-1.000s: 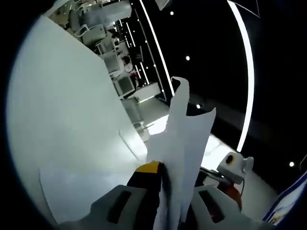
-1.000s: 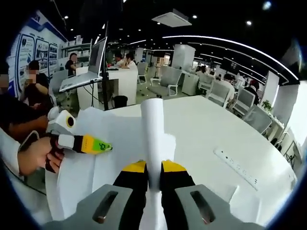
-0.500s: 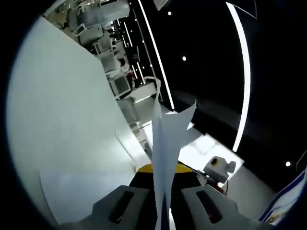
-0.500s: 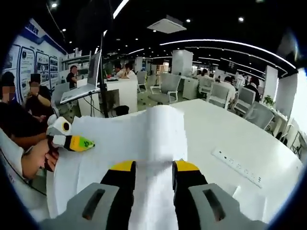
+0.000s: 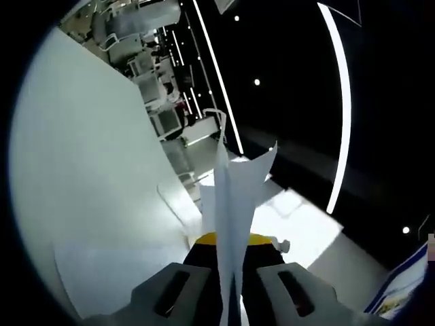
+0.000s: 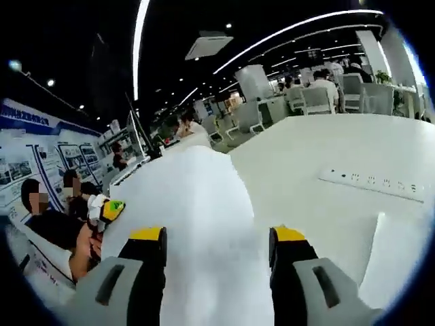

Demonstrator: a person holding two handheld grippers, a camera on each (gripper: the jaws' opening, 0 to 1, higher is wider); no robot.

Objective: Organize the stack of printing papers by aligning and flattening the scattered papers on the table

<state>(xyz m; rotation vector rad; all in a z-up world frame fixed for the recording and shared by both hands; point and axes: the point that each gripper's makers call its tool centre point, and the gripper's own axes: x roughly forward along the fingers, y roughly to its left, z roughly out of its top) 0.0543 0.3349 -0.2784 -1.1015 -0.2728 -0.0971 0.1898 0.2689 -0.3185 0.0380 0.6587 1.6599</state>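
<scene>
Your left tool (image 5: 228,255) pinches the papers (image 6: 194,224) by their edge, so they stand up above the table (image 6: 306,153), running between your right tool's (image 6: 216,238) open jaws.

Ceiling strip lights (image 5: 343,115) glare against dark surroundings; fisheye edges bend, and the near paper (image 6: 197,224) blurs.

No legible text; wall posters (image 6: 27,170) in right gripper view too blurred to read.
</scene>
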